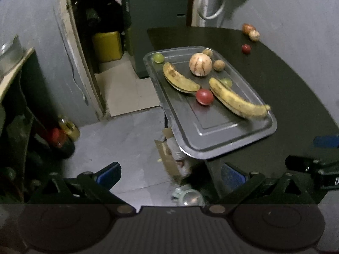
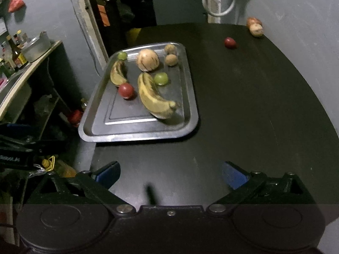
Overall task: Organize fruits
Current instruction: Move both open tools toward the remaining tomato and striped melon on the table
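**Both grippers hanging open and empty while three fruits are waiting at the table's far right corner**

The right gripper [image 2: 171, 175] is hovering with its blue fingers [image 2: 108, 172] spread wide and nothing between them, above the table's [image 2: 254, 105] near edge; the left gripper [image 1: 171, 174] is likewise gaping and empty, hanging off the table's left edge over the floor. Further out, the metal tray [image 2: 137, 135] is sitting at the left edge with one corner overhanging it, holding two bananas [image 2: 154, 97], a pale round melon [image 2: 147, 60] and small fruits. The loose red fruit [image 2: 230, 42] and two brownish fruits [image 2: 255, 27] are lying beyond, near the far right corner. The likely risk: a round fruit rolling away from closing fingers and off the far edge, or a hard drop tipping the overhanging tray.
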Available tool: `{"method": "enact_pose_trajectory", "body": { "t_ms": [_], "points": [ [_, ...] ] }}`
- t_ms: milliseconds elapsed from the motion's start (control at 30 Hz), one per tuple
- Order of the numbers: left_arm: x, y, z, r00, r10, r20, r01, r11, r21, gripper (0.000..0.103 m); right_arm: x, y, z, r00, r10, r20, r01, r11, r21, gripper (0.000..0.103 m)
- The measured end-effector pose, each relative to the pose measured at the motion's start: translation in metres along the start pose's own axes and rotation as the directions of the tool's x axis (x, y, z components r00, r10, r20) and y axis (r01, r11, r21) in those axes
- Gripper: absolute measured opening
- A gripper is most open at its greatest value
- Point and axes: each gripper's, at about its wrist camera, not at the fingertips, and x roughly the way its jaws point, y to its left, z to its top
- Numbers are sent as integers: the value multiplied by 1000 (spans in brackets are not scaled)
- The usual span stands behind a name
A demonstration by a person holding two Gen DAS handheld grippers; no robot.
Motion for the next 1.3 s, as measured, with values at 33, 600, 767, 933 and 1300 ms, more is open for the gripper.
{"method": "enact_pose_trajectory", "body": {
  "t_ms": [33, 600, 767, 933, 1300],
  "points": [
    [-1, -2, -1, 1000, 5, -1, -5, 1000, 20, 102, 1, -1, -1, 1000, -5, -6, 5, 1000, 5, 102],
    [12, -23, 9, 999, 28, -32, -24, 993, 116, 102, 5, -30, 0, 985, -158, -74, 160, 987, 25, 102],
    [17, -33, 18, 1000, 11, -29, -8, 993, 114, 102, 4, -44, 4, 978, -189, -91, 191, 981, 15, 102],
    [21, -46, 31, 1000, 6, -15, -4, 995, 102, 102, -6, -63, 12, 973, -220, -63, 222, 975, 22, 102],
    [4, -62, 100, 994, -20, 105, 12, 997, 76, 102, -87, -97, 100, 953, -134, 273, 140, 990, -2, 102]
  ]
}}
